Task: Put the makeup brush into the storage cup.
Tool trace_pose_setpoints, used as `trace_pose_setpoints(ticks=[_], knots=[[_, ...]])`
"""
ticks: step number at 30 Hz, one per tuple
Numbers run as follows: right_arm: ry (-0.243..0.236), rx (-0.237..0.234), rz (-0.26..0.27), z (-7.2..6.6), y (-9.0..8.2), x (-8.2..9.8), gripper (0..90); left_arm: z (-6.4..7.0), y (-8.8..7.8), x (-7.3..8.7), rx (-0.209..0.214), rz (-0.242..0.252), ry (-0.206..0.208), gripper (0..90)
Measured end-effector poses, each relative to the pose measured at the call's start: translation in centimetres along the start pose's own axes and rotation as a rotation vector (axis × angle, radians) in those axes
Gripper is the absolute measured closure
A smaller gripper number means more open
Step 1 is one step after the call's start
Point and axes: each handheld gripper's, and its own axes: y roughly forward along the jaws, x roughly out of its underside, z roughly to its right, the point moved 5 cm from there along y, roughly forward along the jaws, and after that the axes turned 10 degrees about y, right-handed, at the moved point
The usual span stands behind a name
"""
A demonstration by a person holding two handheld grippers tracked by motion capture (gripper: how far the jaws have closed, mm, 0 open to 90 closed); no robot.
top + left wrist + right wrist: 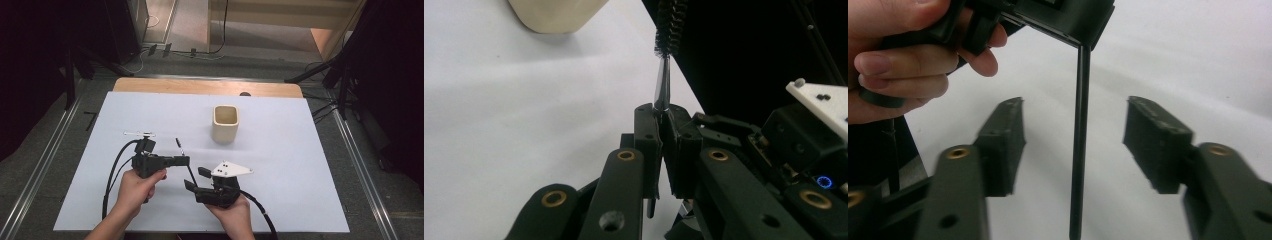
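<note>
Left hand-held gripper (663,125) clamps brush (664,85) (bristled).

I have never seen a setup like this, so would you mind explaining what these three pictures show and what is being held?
A person sits at a table covered with a white sheet and holds a hand-operated two-jaw tool in each hand. The high view looks down from above: the left tool is at the left, the right tool beside it. The other two pictures come from cameras riding on each tool, looking along its black jaws.

On the sheet stands a cream cup, and a small thin metal item lies near the left tool.

The left tool is clamped on a slim black bottle brush. The right tool is open, with the brush handle between its jaws, untouched.
</note>
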Motion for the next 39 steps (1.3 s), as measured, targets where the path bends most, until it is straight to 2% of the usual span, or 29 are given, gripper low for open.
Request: trace_pose_setpoints(ticks=[1,2,4,6,10,12,13,14,15,19,21,27,32,36,38,39], knots=[[0.000,0.000,0.000,0.0,0.0,0.0,35.4,0.0,0.0,0.0,-0.005,0.001,0.004,85.6],[0.008,-0.005,-0.027,0.1,0.1,-0.1,34.0,-0.1,-0.1,0.0,-0.008,0.001,0.005,85.6],[0.011,-0.012,-0.058,0.4,0.3,-0.3,27.8,-0.1,-0.1,0.0,-0.016,-0.002,0.010,85.5],[0.034,-0.018,-0.088,1.1,0.6,-0.8,21.5,-0.3,-0.1,0.0,-0.027,-0.014,0.031,85.6],[0.029,-0.014,-0.097,1.4,0.8,-1.2,20.1,-0.7,-0.1,0.1,-0.055,-0.024,0.037,85.6],[0.038,-0.047,-0.139,1.4,1.0,-1.5,19.1,-0.9,-0.1,0.1,-0.058,-0.024,0.035,85.6],[0.052,-0.085,-0.163,1.3,1.1,-1.5,19.1,-0.9,-0.1,0.1,-0.060,-0.022,0.037,85.6],[0.052,-0.085,-0.163,1.3,1.1,-1.5,19.1,-1.0,-0.2,0.1,-0.065,-0.024,0.041,85.6],[0.061,-0.105,-0.174,1.3,1.1,-1.5,19.3,-1.0,-0.2,0.1,-0.066,-0.026,0.045,85.5],[0.021,-0.097,-0.213,1.7,1.0,-1.8,19.8,-1.1,-0.1,0.1,-0.060,-0.037,0.047,85.5],[0.005,-0.109,-0.221,1.8,0.7,-2.0,20.1,-1.2,-0.1,0.1,-0.044,-0.037,0.049,85.5],[-0.024,-0.131,-0.240,2.3,0.4,-2.1,21.1,-1.4,0.0,0.2,-0.048,-0.048,0.059,85.5],[-0.067,-0.151,-0.265,2.4,0.2,-2.2,21.9,-1.6,-0.1,0.3,-0.050,-0.058,0.065,85.5],[-0.080,-0.176,-0.260,2.3,0.0,-2.3,22.8,-1.5,-0.2,0.5,-0.036,-0.081,0.075,85.4],[-0.080,-0.184,-0.248,2.1,0.0,-2.5,23.0,-1.1,-0.6,0.5,-0.033,-0.089,0.100,85.4],[-0.086,-0.209,-0.242,2.0,0.0,-2.6,23.3,-0.9,-0.7,0.5,-0.039,-0.095,0.109,85.4]])
